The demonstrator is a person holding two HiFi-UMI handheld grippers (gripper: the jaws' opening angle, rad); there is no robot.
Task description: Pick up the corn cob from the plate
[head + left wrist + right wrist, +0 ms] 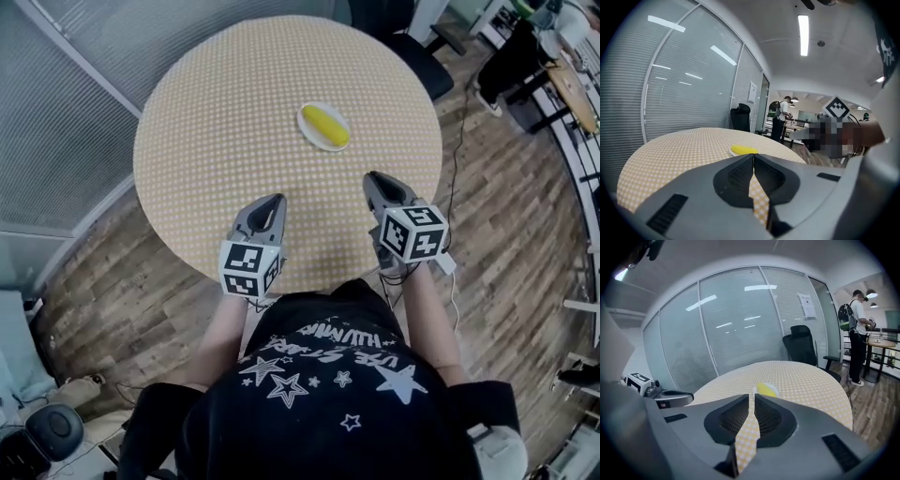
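Note:
A yellow corn cob (325, 125) lies on a small white plate (309, 134) right of centre on the round checkered table (216, 122). Both grippers hover over the table's near edge, short of the plate. My left gripper (277, 199) is to the plate's near left, and its jaws meet at the tips with nothing between them. My right gripper (372, 176) is to the near right, also shut and empty. In the left gripper view the corn cob (744, 150) shows just beyond the left gripper (753, 155). The right gripper view has the corn cob (764, 389) ahead of the right gripper (752, 395).
A black office chair (403, 37) stands at the table's far side. Frosted glass walls (56, 112) run along the left. A person with a backpack (857, 333) stands by a high table off to the right. Cables lie on the wooden floor (506, 216).

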